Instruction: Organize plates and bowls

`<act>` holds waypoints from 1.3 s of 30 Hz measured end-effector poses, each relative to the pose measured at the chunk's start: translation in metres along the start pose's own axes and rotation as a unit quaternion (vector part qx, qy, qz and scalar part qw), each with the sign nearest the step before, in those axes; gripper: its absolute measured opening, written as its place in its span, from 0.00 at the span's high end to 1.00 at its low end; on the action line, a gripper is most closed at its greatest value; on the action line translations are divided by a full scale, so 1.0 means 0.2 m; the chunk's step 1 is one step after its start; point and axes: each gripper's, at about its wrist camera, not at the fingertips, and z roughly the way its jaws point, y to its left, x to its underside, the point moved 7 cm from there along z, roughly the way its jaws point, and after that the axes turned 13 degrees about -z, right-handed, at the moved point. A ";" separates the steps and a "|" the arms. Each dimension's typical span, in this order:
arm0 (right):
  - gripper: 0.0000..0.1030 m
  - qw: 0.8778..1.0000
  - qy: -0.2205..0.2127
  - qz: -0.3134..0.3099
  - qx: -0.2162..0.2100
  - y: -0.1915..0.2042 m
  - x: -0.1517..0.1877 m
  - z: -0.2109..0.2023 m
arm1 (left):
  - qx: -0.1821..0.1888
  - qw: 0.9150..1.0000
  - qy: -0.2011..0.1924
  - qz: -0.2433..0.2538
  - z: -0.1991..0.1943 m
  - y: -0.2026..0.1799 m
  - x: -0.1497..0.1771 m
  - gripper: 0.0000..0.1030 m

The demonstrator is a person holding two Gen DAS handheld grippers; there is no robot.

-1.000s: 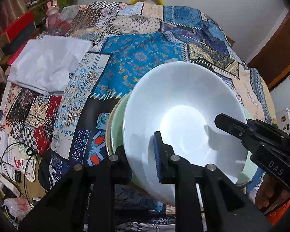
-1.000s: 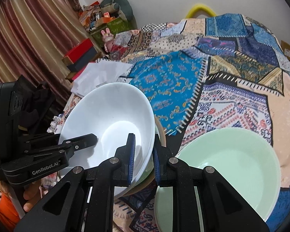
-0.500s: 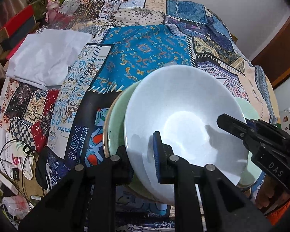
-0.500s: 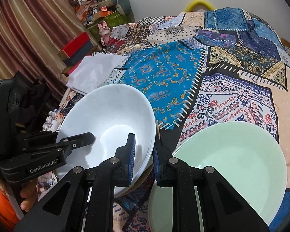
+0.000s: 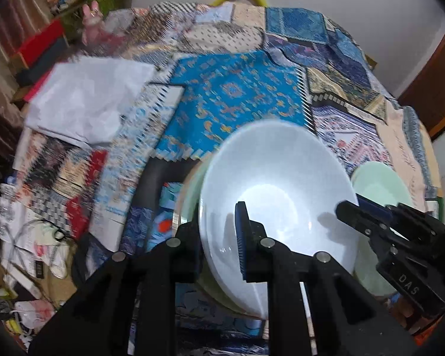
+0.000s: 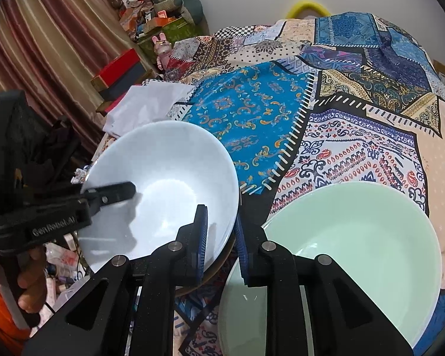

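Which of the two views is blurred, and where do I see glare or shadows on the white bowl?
Left wrist view: motion blur smears the patchwork cloth; the white bowl stays fairly sharp, with soft glare at its centre. Right wrist view: sharp overall; the left gripper casts a grey shadow inside the bowl.

Patchwork cloth [image 6: 252, 118], white paper [image 5: 89, 101]

"DAS" stands on the right gripper [image 5: 353, 212] behind its jaws; "GenRobot.AI" on the left gripper [image 6: 124, 191] likewise.
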 end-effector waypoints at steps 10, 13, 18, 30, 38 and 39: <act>0.83 1.000 -0.005 -0.001 -0.005 0.00 0.01 -0.03 | 0.008 1.000 0.008 -0.002 -0.03 0.02 0.02 0.82; 0.83 1.000 -0.006 -0.002 -0.003 -0.01 0.01 -0.04 | 0.019 1.000 0.008 -0.005 -0.05 0.04 0.02 0.82; 0.81 1.000 -0.001 0.000 -0.003 -0.02 0.01 -0.04 | 0.035 0.999 0.008 -0.005 -0.07 0.06 0.05 0.82; 0.78 1.000 0.017 -0.004 -0.004 0.00 0.02 0.01 | 0.021 1.000 -0.017 -0.005 -0.11 0.17 0.06 0.55; 0.76 1.000 0.029 -0.006 -0.003 0.01 0.02 0.05 | 0.057 0.997 0.037 -0.032 0.02 0.19 0.13 0.53; 0.75 1.000 0.030 -0.006 -0.004 0.02 0.02 0.05 | 0.058 0.997 0.042 -0.034 0.04 0.20 0.13 0.53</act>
